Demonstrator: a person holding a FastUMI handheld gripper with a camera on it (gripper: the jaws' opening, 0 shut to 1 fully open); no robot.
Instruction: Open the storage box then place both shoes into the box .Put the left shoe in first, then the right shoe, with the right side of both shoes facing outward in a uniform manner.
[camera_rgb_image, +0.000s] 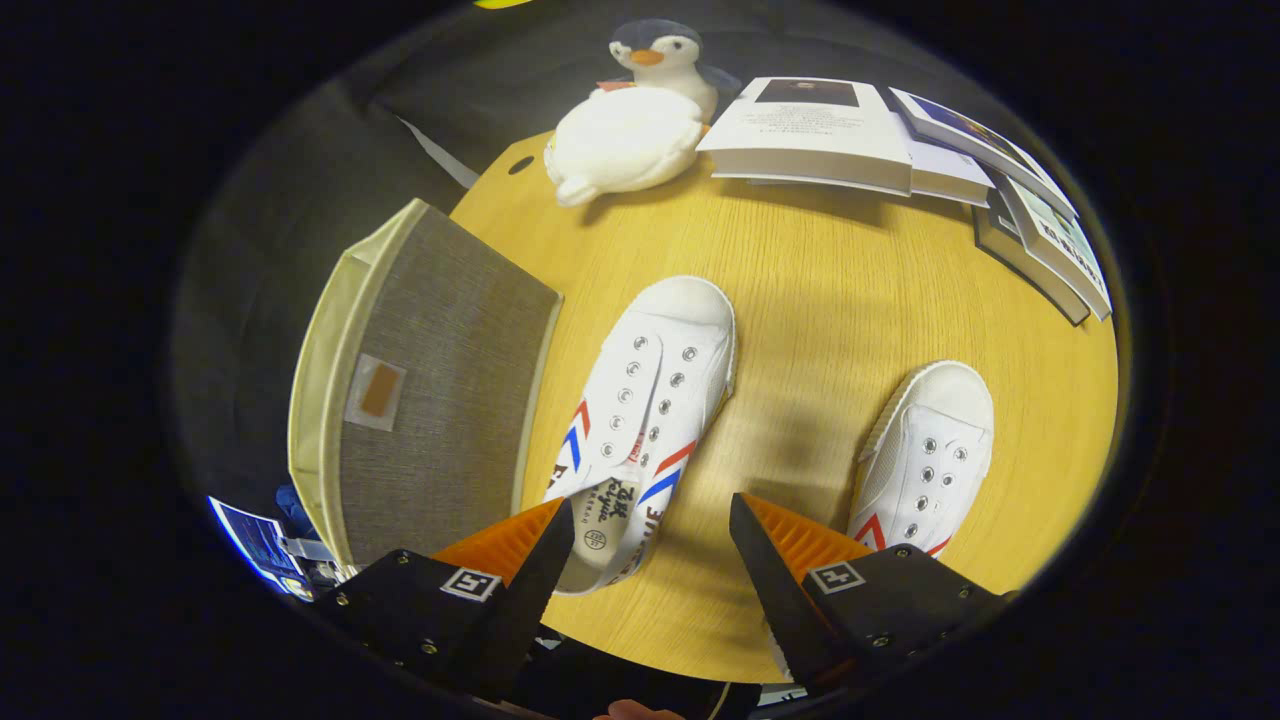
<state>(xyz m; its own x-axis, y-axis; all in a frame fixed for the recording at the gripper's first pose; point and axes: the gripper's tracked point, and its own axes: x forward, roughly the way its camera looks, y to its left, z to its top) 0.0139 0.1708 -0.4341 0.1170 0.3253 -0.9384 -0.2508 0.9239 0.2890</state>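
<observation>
Nearest of all, the gripper (650, 545) hangs with its fingers spread apart and nothing between them, poised just above the heel end of the left shoe (645, 420). That shoe lies upright on the counter (830, 300), toe pointing away, with its open collar and tongue just ahead of the left finger. Taking this shoe as the landmark: the storage box (420, 400) stands just to its left, lid still down by the look of it, with a small tab patch on the top face. The right shoe (930, 460) sits well to its right, parallel, heel partly hidden behind the right finger. Beyond its toe rest a plush penguin (635, 120) and, further right, a spread of books (900, 140).

Both shoes look like light canvas with rubber soles: the uppers soft and likely to crumple, the sole rim and heel counter stiffer. A firm hold probably lies across the heel collar or the sidewall near the sole. The box seems to be fabric-covered, so its lid may flex; whether the tab serves as a pull is hard to judge at this angle.
</observation>
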